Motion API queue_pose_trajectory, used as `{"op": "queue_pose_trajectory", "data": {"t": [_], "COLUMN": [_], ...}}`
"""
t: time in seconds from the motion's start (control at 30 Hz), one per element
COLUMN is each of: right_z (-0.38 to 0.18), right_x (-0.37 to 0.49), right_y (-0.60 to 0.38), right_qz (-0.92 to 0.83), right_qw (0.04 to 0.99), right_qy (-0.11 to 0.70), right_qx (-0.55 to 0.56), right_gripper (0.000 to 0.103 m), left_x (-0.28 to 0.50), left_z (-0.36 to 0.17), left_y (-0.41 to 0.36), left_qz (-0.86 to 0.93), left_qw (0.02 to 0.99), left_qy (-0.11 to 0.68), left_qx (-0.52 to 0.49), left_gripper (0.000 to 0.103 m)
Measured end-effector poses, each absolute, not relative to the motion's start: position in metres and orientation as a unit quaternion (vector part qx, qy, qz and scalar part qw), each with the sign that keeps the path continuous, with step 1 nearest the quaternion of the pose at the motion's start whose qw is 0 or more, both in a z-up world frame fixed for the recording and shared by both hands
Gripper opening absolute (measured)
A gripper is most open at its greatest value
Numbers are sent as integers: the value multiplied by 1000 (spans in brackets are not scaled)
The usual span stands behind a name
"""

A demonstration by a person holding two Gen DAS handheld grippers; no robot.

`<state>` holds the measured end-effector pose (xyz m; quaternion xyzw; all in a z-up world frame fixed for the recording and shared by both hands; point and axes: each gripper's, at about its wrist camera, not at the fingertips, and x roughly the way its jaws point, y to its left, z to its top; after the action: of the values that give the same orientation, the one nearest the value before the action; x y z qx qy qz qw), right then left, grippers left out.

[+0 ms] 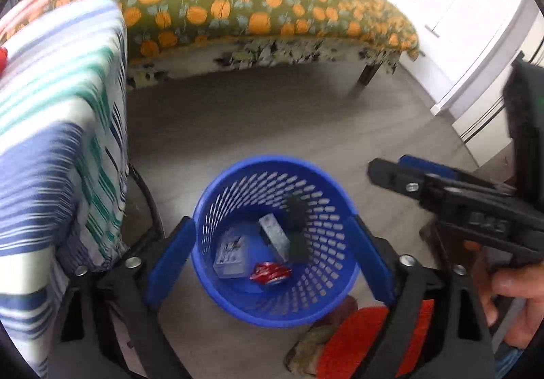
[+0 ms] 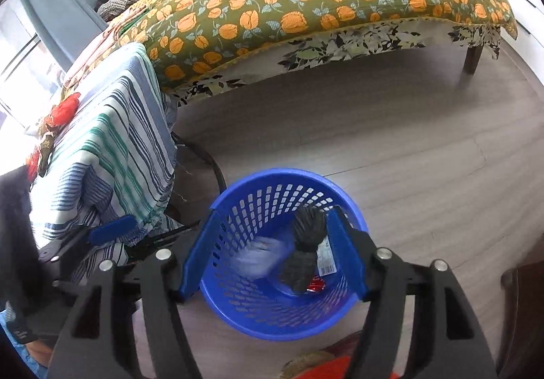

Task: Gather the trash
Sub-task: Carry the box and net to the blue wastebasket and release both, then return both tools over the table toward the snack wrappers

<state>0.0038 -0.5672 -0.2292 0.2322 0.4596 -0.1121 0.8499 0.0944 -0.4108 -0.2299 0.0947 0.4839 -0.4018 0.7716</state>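
A blue perforated basket [image 1: 326, 280] stands on the grey floor, and both grippers hover over it. My left gripper [image 1: 272, 243] is open above its mouth with nothing between the blue pads. Inside lie a white box [image 1: 231, 255], a second pale box [image 1: 273, 236], a red wrapper [image 1: 270, 273] and a black crumpled bundle [image 1: 297, 226]. My right gripper [image 2: 272, 243] is open above the basket [image 2: 238, 311]. The black bundle [image 2: 307, 226] shows close to its right pad, and a blurred white piece [image 2: 261, 256] shows lower down. The right gripper [image 1: 391, 165] also appears at the right of the left wrist view, held by a hand [image 1: 513, 287].
A striped cloth [image 2: 112, 148] hangs over a frame left of the basket. Behind is a bed with an orange-flowered quilt [image 2: 306, 5] and a dark leg [image 2: 471, 59]. A red-orange cloth [image 1: 353, 338] lies on the floor near the basket. White cupboards [image 1: 476, 39] stand at the right.
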Motion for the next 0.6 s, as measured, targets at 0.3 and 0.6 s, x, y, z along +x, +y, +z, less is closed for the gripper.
{"op": "queue_pose_trajectory", "data": {"t": [0.3, 0.6], "right_z": [-199, -159], "right_x": [-4, 16], "right_y": [-549, -478], "right_qz": [-164, -144], "right_qw": [881, 928], "right_qy": [407, 331], "right_qx": [180, 88], "right_gripper": [89, 88], "left_x": [56, 88], "left_z": [-158, -138], "left_y": [-343, -222], "left_qz": [-425, -313], "left_qw": [805, 855], "left_qy": [405, 404], "left_qx": [84, 91], "left_gripper": [98, 98]}}
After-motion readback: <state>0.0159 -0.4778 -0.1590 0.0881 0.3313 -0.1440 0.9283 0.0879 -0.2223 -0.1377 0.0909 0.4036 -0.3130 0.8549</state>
